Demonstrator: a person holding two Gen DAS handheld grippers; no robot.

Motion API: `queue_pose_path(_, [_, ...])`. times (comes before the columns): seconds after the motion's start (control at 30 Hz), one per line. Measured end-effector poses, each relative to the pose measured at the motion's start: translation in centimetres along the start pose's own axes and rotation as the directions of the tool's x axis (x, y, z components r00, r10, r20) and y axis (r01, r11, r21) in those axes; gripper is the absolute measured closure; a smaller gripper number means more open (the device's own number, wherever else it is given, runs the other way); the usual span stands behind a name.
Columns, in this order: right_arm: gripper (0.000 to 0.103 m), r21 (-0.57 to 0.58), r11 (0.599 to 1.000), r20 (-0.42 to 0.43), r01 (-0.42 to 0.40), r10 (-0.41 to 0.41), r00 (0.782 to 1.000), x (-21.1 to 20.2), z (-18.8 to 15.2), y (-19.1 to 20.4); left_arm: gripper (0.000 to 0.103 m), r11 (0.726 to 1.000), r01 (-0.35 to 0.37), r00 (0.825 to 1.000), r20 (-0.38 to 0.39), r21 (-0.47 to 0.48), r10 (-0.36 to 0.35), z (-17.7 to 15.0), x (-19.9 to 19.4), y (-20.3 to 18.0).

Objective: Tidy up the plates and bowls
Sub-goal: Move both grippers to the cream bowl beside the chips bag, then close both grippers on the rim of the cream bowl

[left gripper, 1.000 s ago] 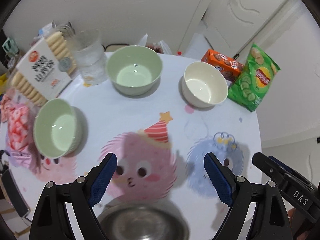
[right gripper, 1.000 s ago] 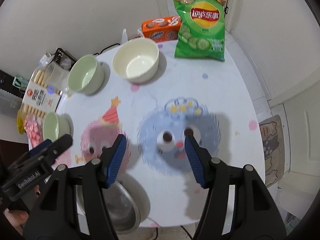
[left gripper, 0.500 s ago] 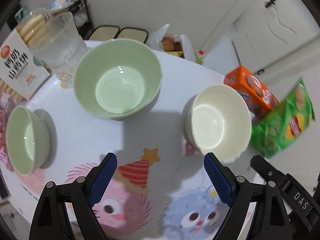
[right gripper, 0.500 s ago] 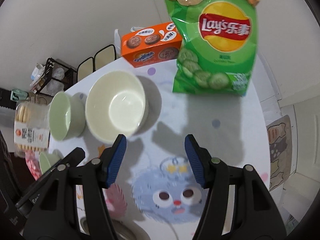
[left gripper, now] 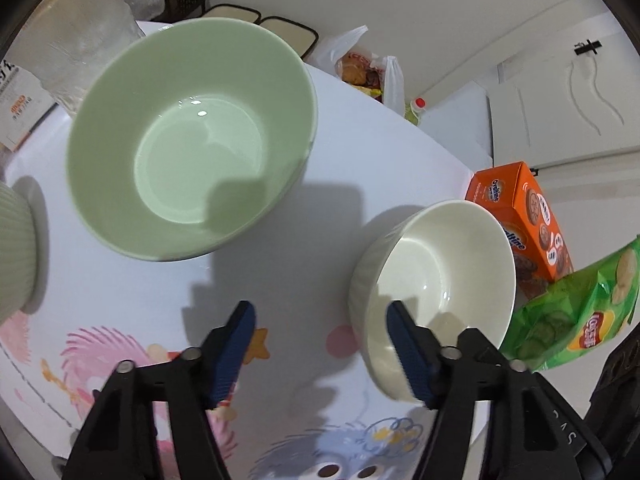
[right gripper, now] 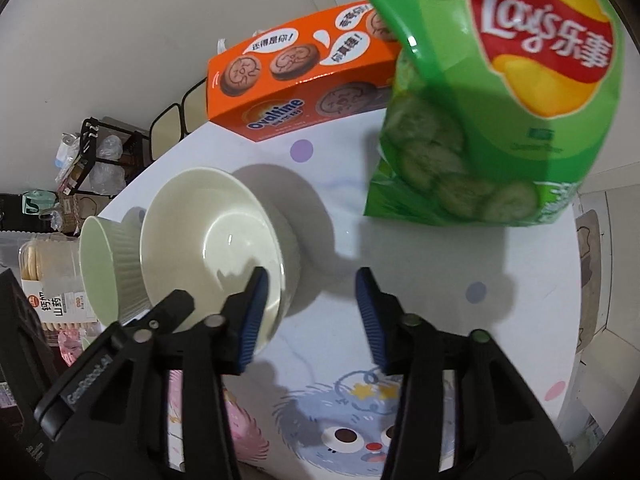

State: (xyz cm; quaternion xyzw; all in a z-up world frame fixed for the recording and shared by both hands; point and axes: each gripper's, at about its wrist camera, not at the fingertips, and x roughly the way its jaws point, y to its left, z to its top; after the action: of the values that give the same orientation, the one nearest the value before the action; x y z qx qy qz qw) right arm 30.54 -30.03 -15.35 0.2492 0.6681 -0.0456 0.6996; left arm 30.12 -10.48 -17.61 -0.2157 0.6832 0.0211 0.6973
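Observation:
A cream bowl (left gripper: 436,292) stands upright on the cartoon-print table (left gripper: 320,208), and a large green bowl (left gripper: 192,144) stands to its left. A small ribbed green bowl (left gripper: 12,252) shows at the left edge. My left gripper (left gripper: 320,316) hangs over the cream bowl's left rim. Its jaws are closing, with the rim between the fingers and the pads clear of it. In the right wrist view my right gripper (right gripper: 310,280) straddles the right rim of the cream bowl (right gripper: 216,248). Its jaws are closing too, without pressing. The large green bowl (right gripper: 108,268) sits just behind.
An orange biscuit box (right gripper: 304,76) and a green chip bag (right gripper: 492,92) lie at the table's far side, close to the cream bowl. A clear cup (left gripper: 84,20) and a cracker pack (right gripper: 48,272) stand by the green bowls. The table edge (right gripper: 576,320) runs along the right.
Both grippers have come forward and down over the table to the cream bowl. Their jaws have narrowed. The steel bowl near the front edge has dropped out of view.

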Motion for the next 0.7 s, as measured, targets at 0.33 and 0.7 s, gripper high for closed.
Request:
queue_pose_path(0.33, [0.078,-0.022,1.000,-0.012,-0.004,0.004,1.000,0.9,1.0,1.0,0.083,0.997,0.062,0.998,-0.005,0.040,-0.062,1.1,1.0,-1.6])
queue_pose_path(0.7, [0.094,-0.073,0.997,0.002,0.032,-0.032,0.999,1.7,1.2,2.3,0.097,0.996,0.062,0.998,-0.012,0.062,-0.061,1.9,1.0,-1.7])
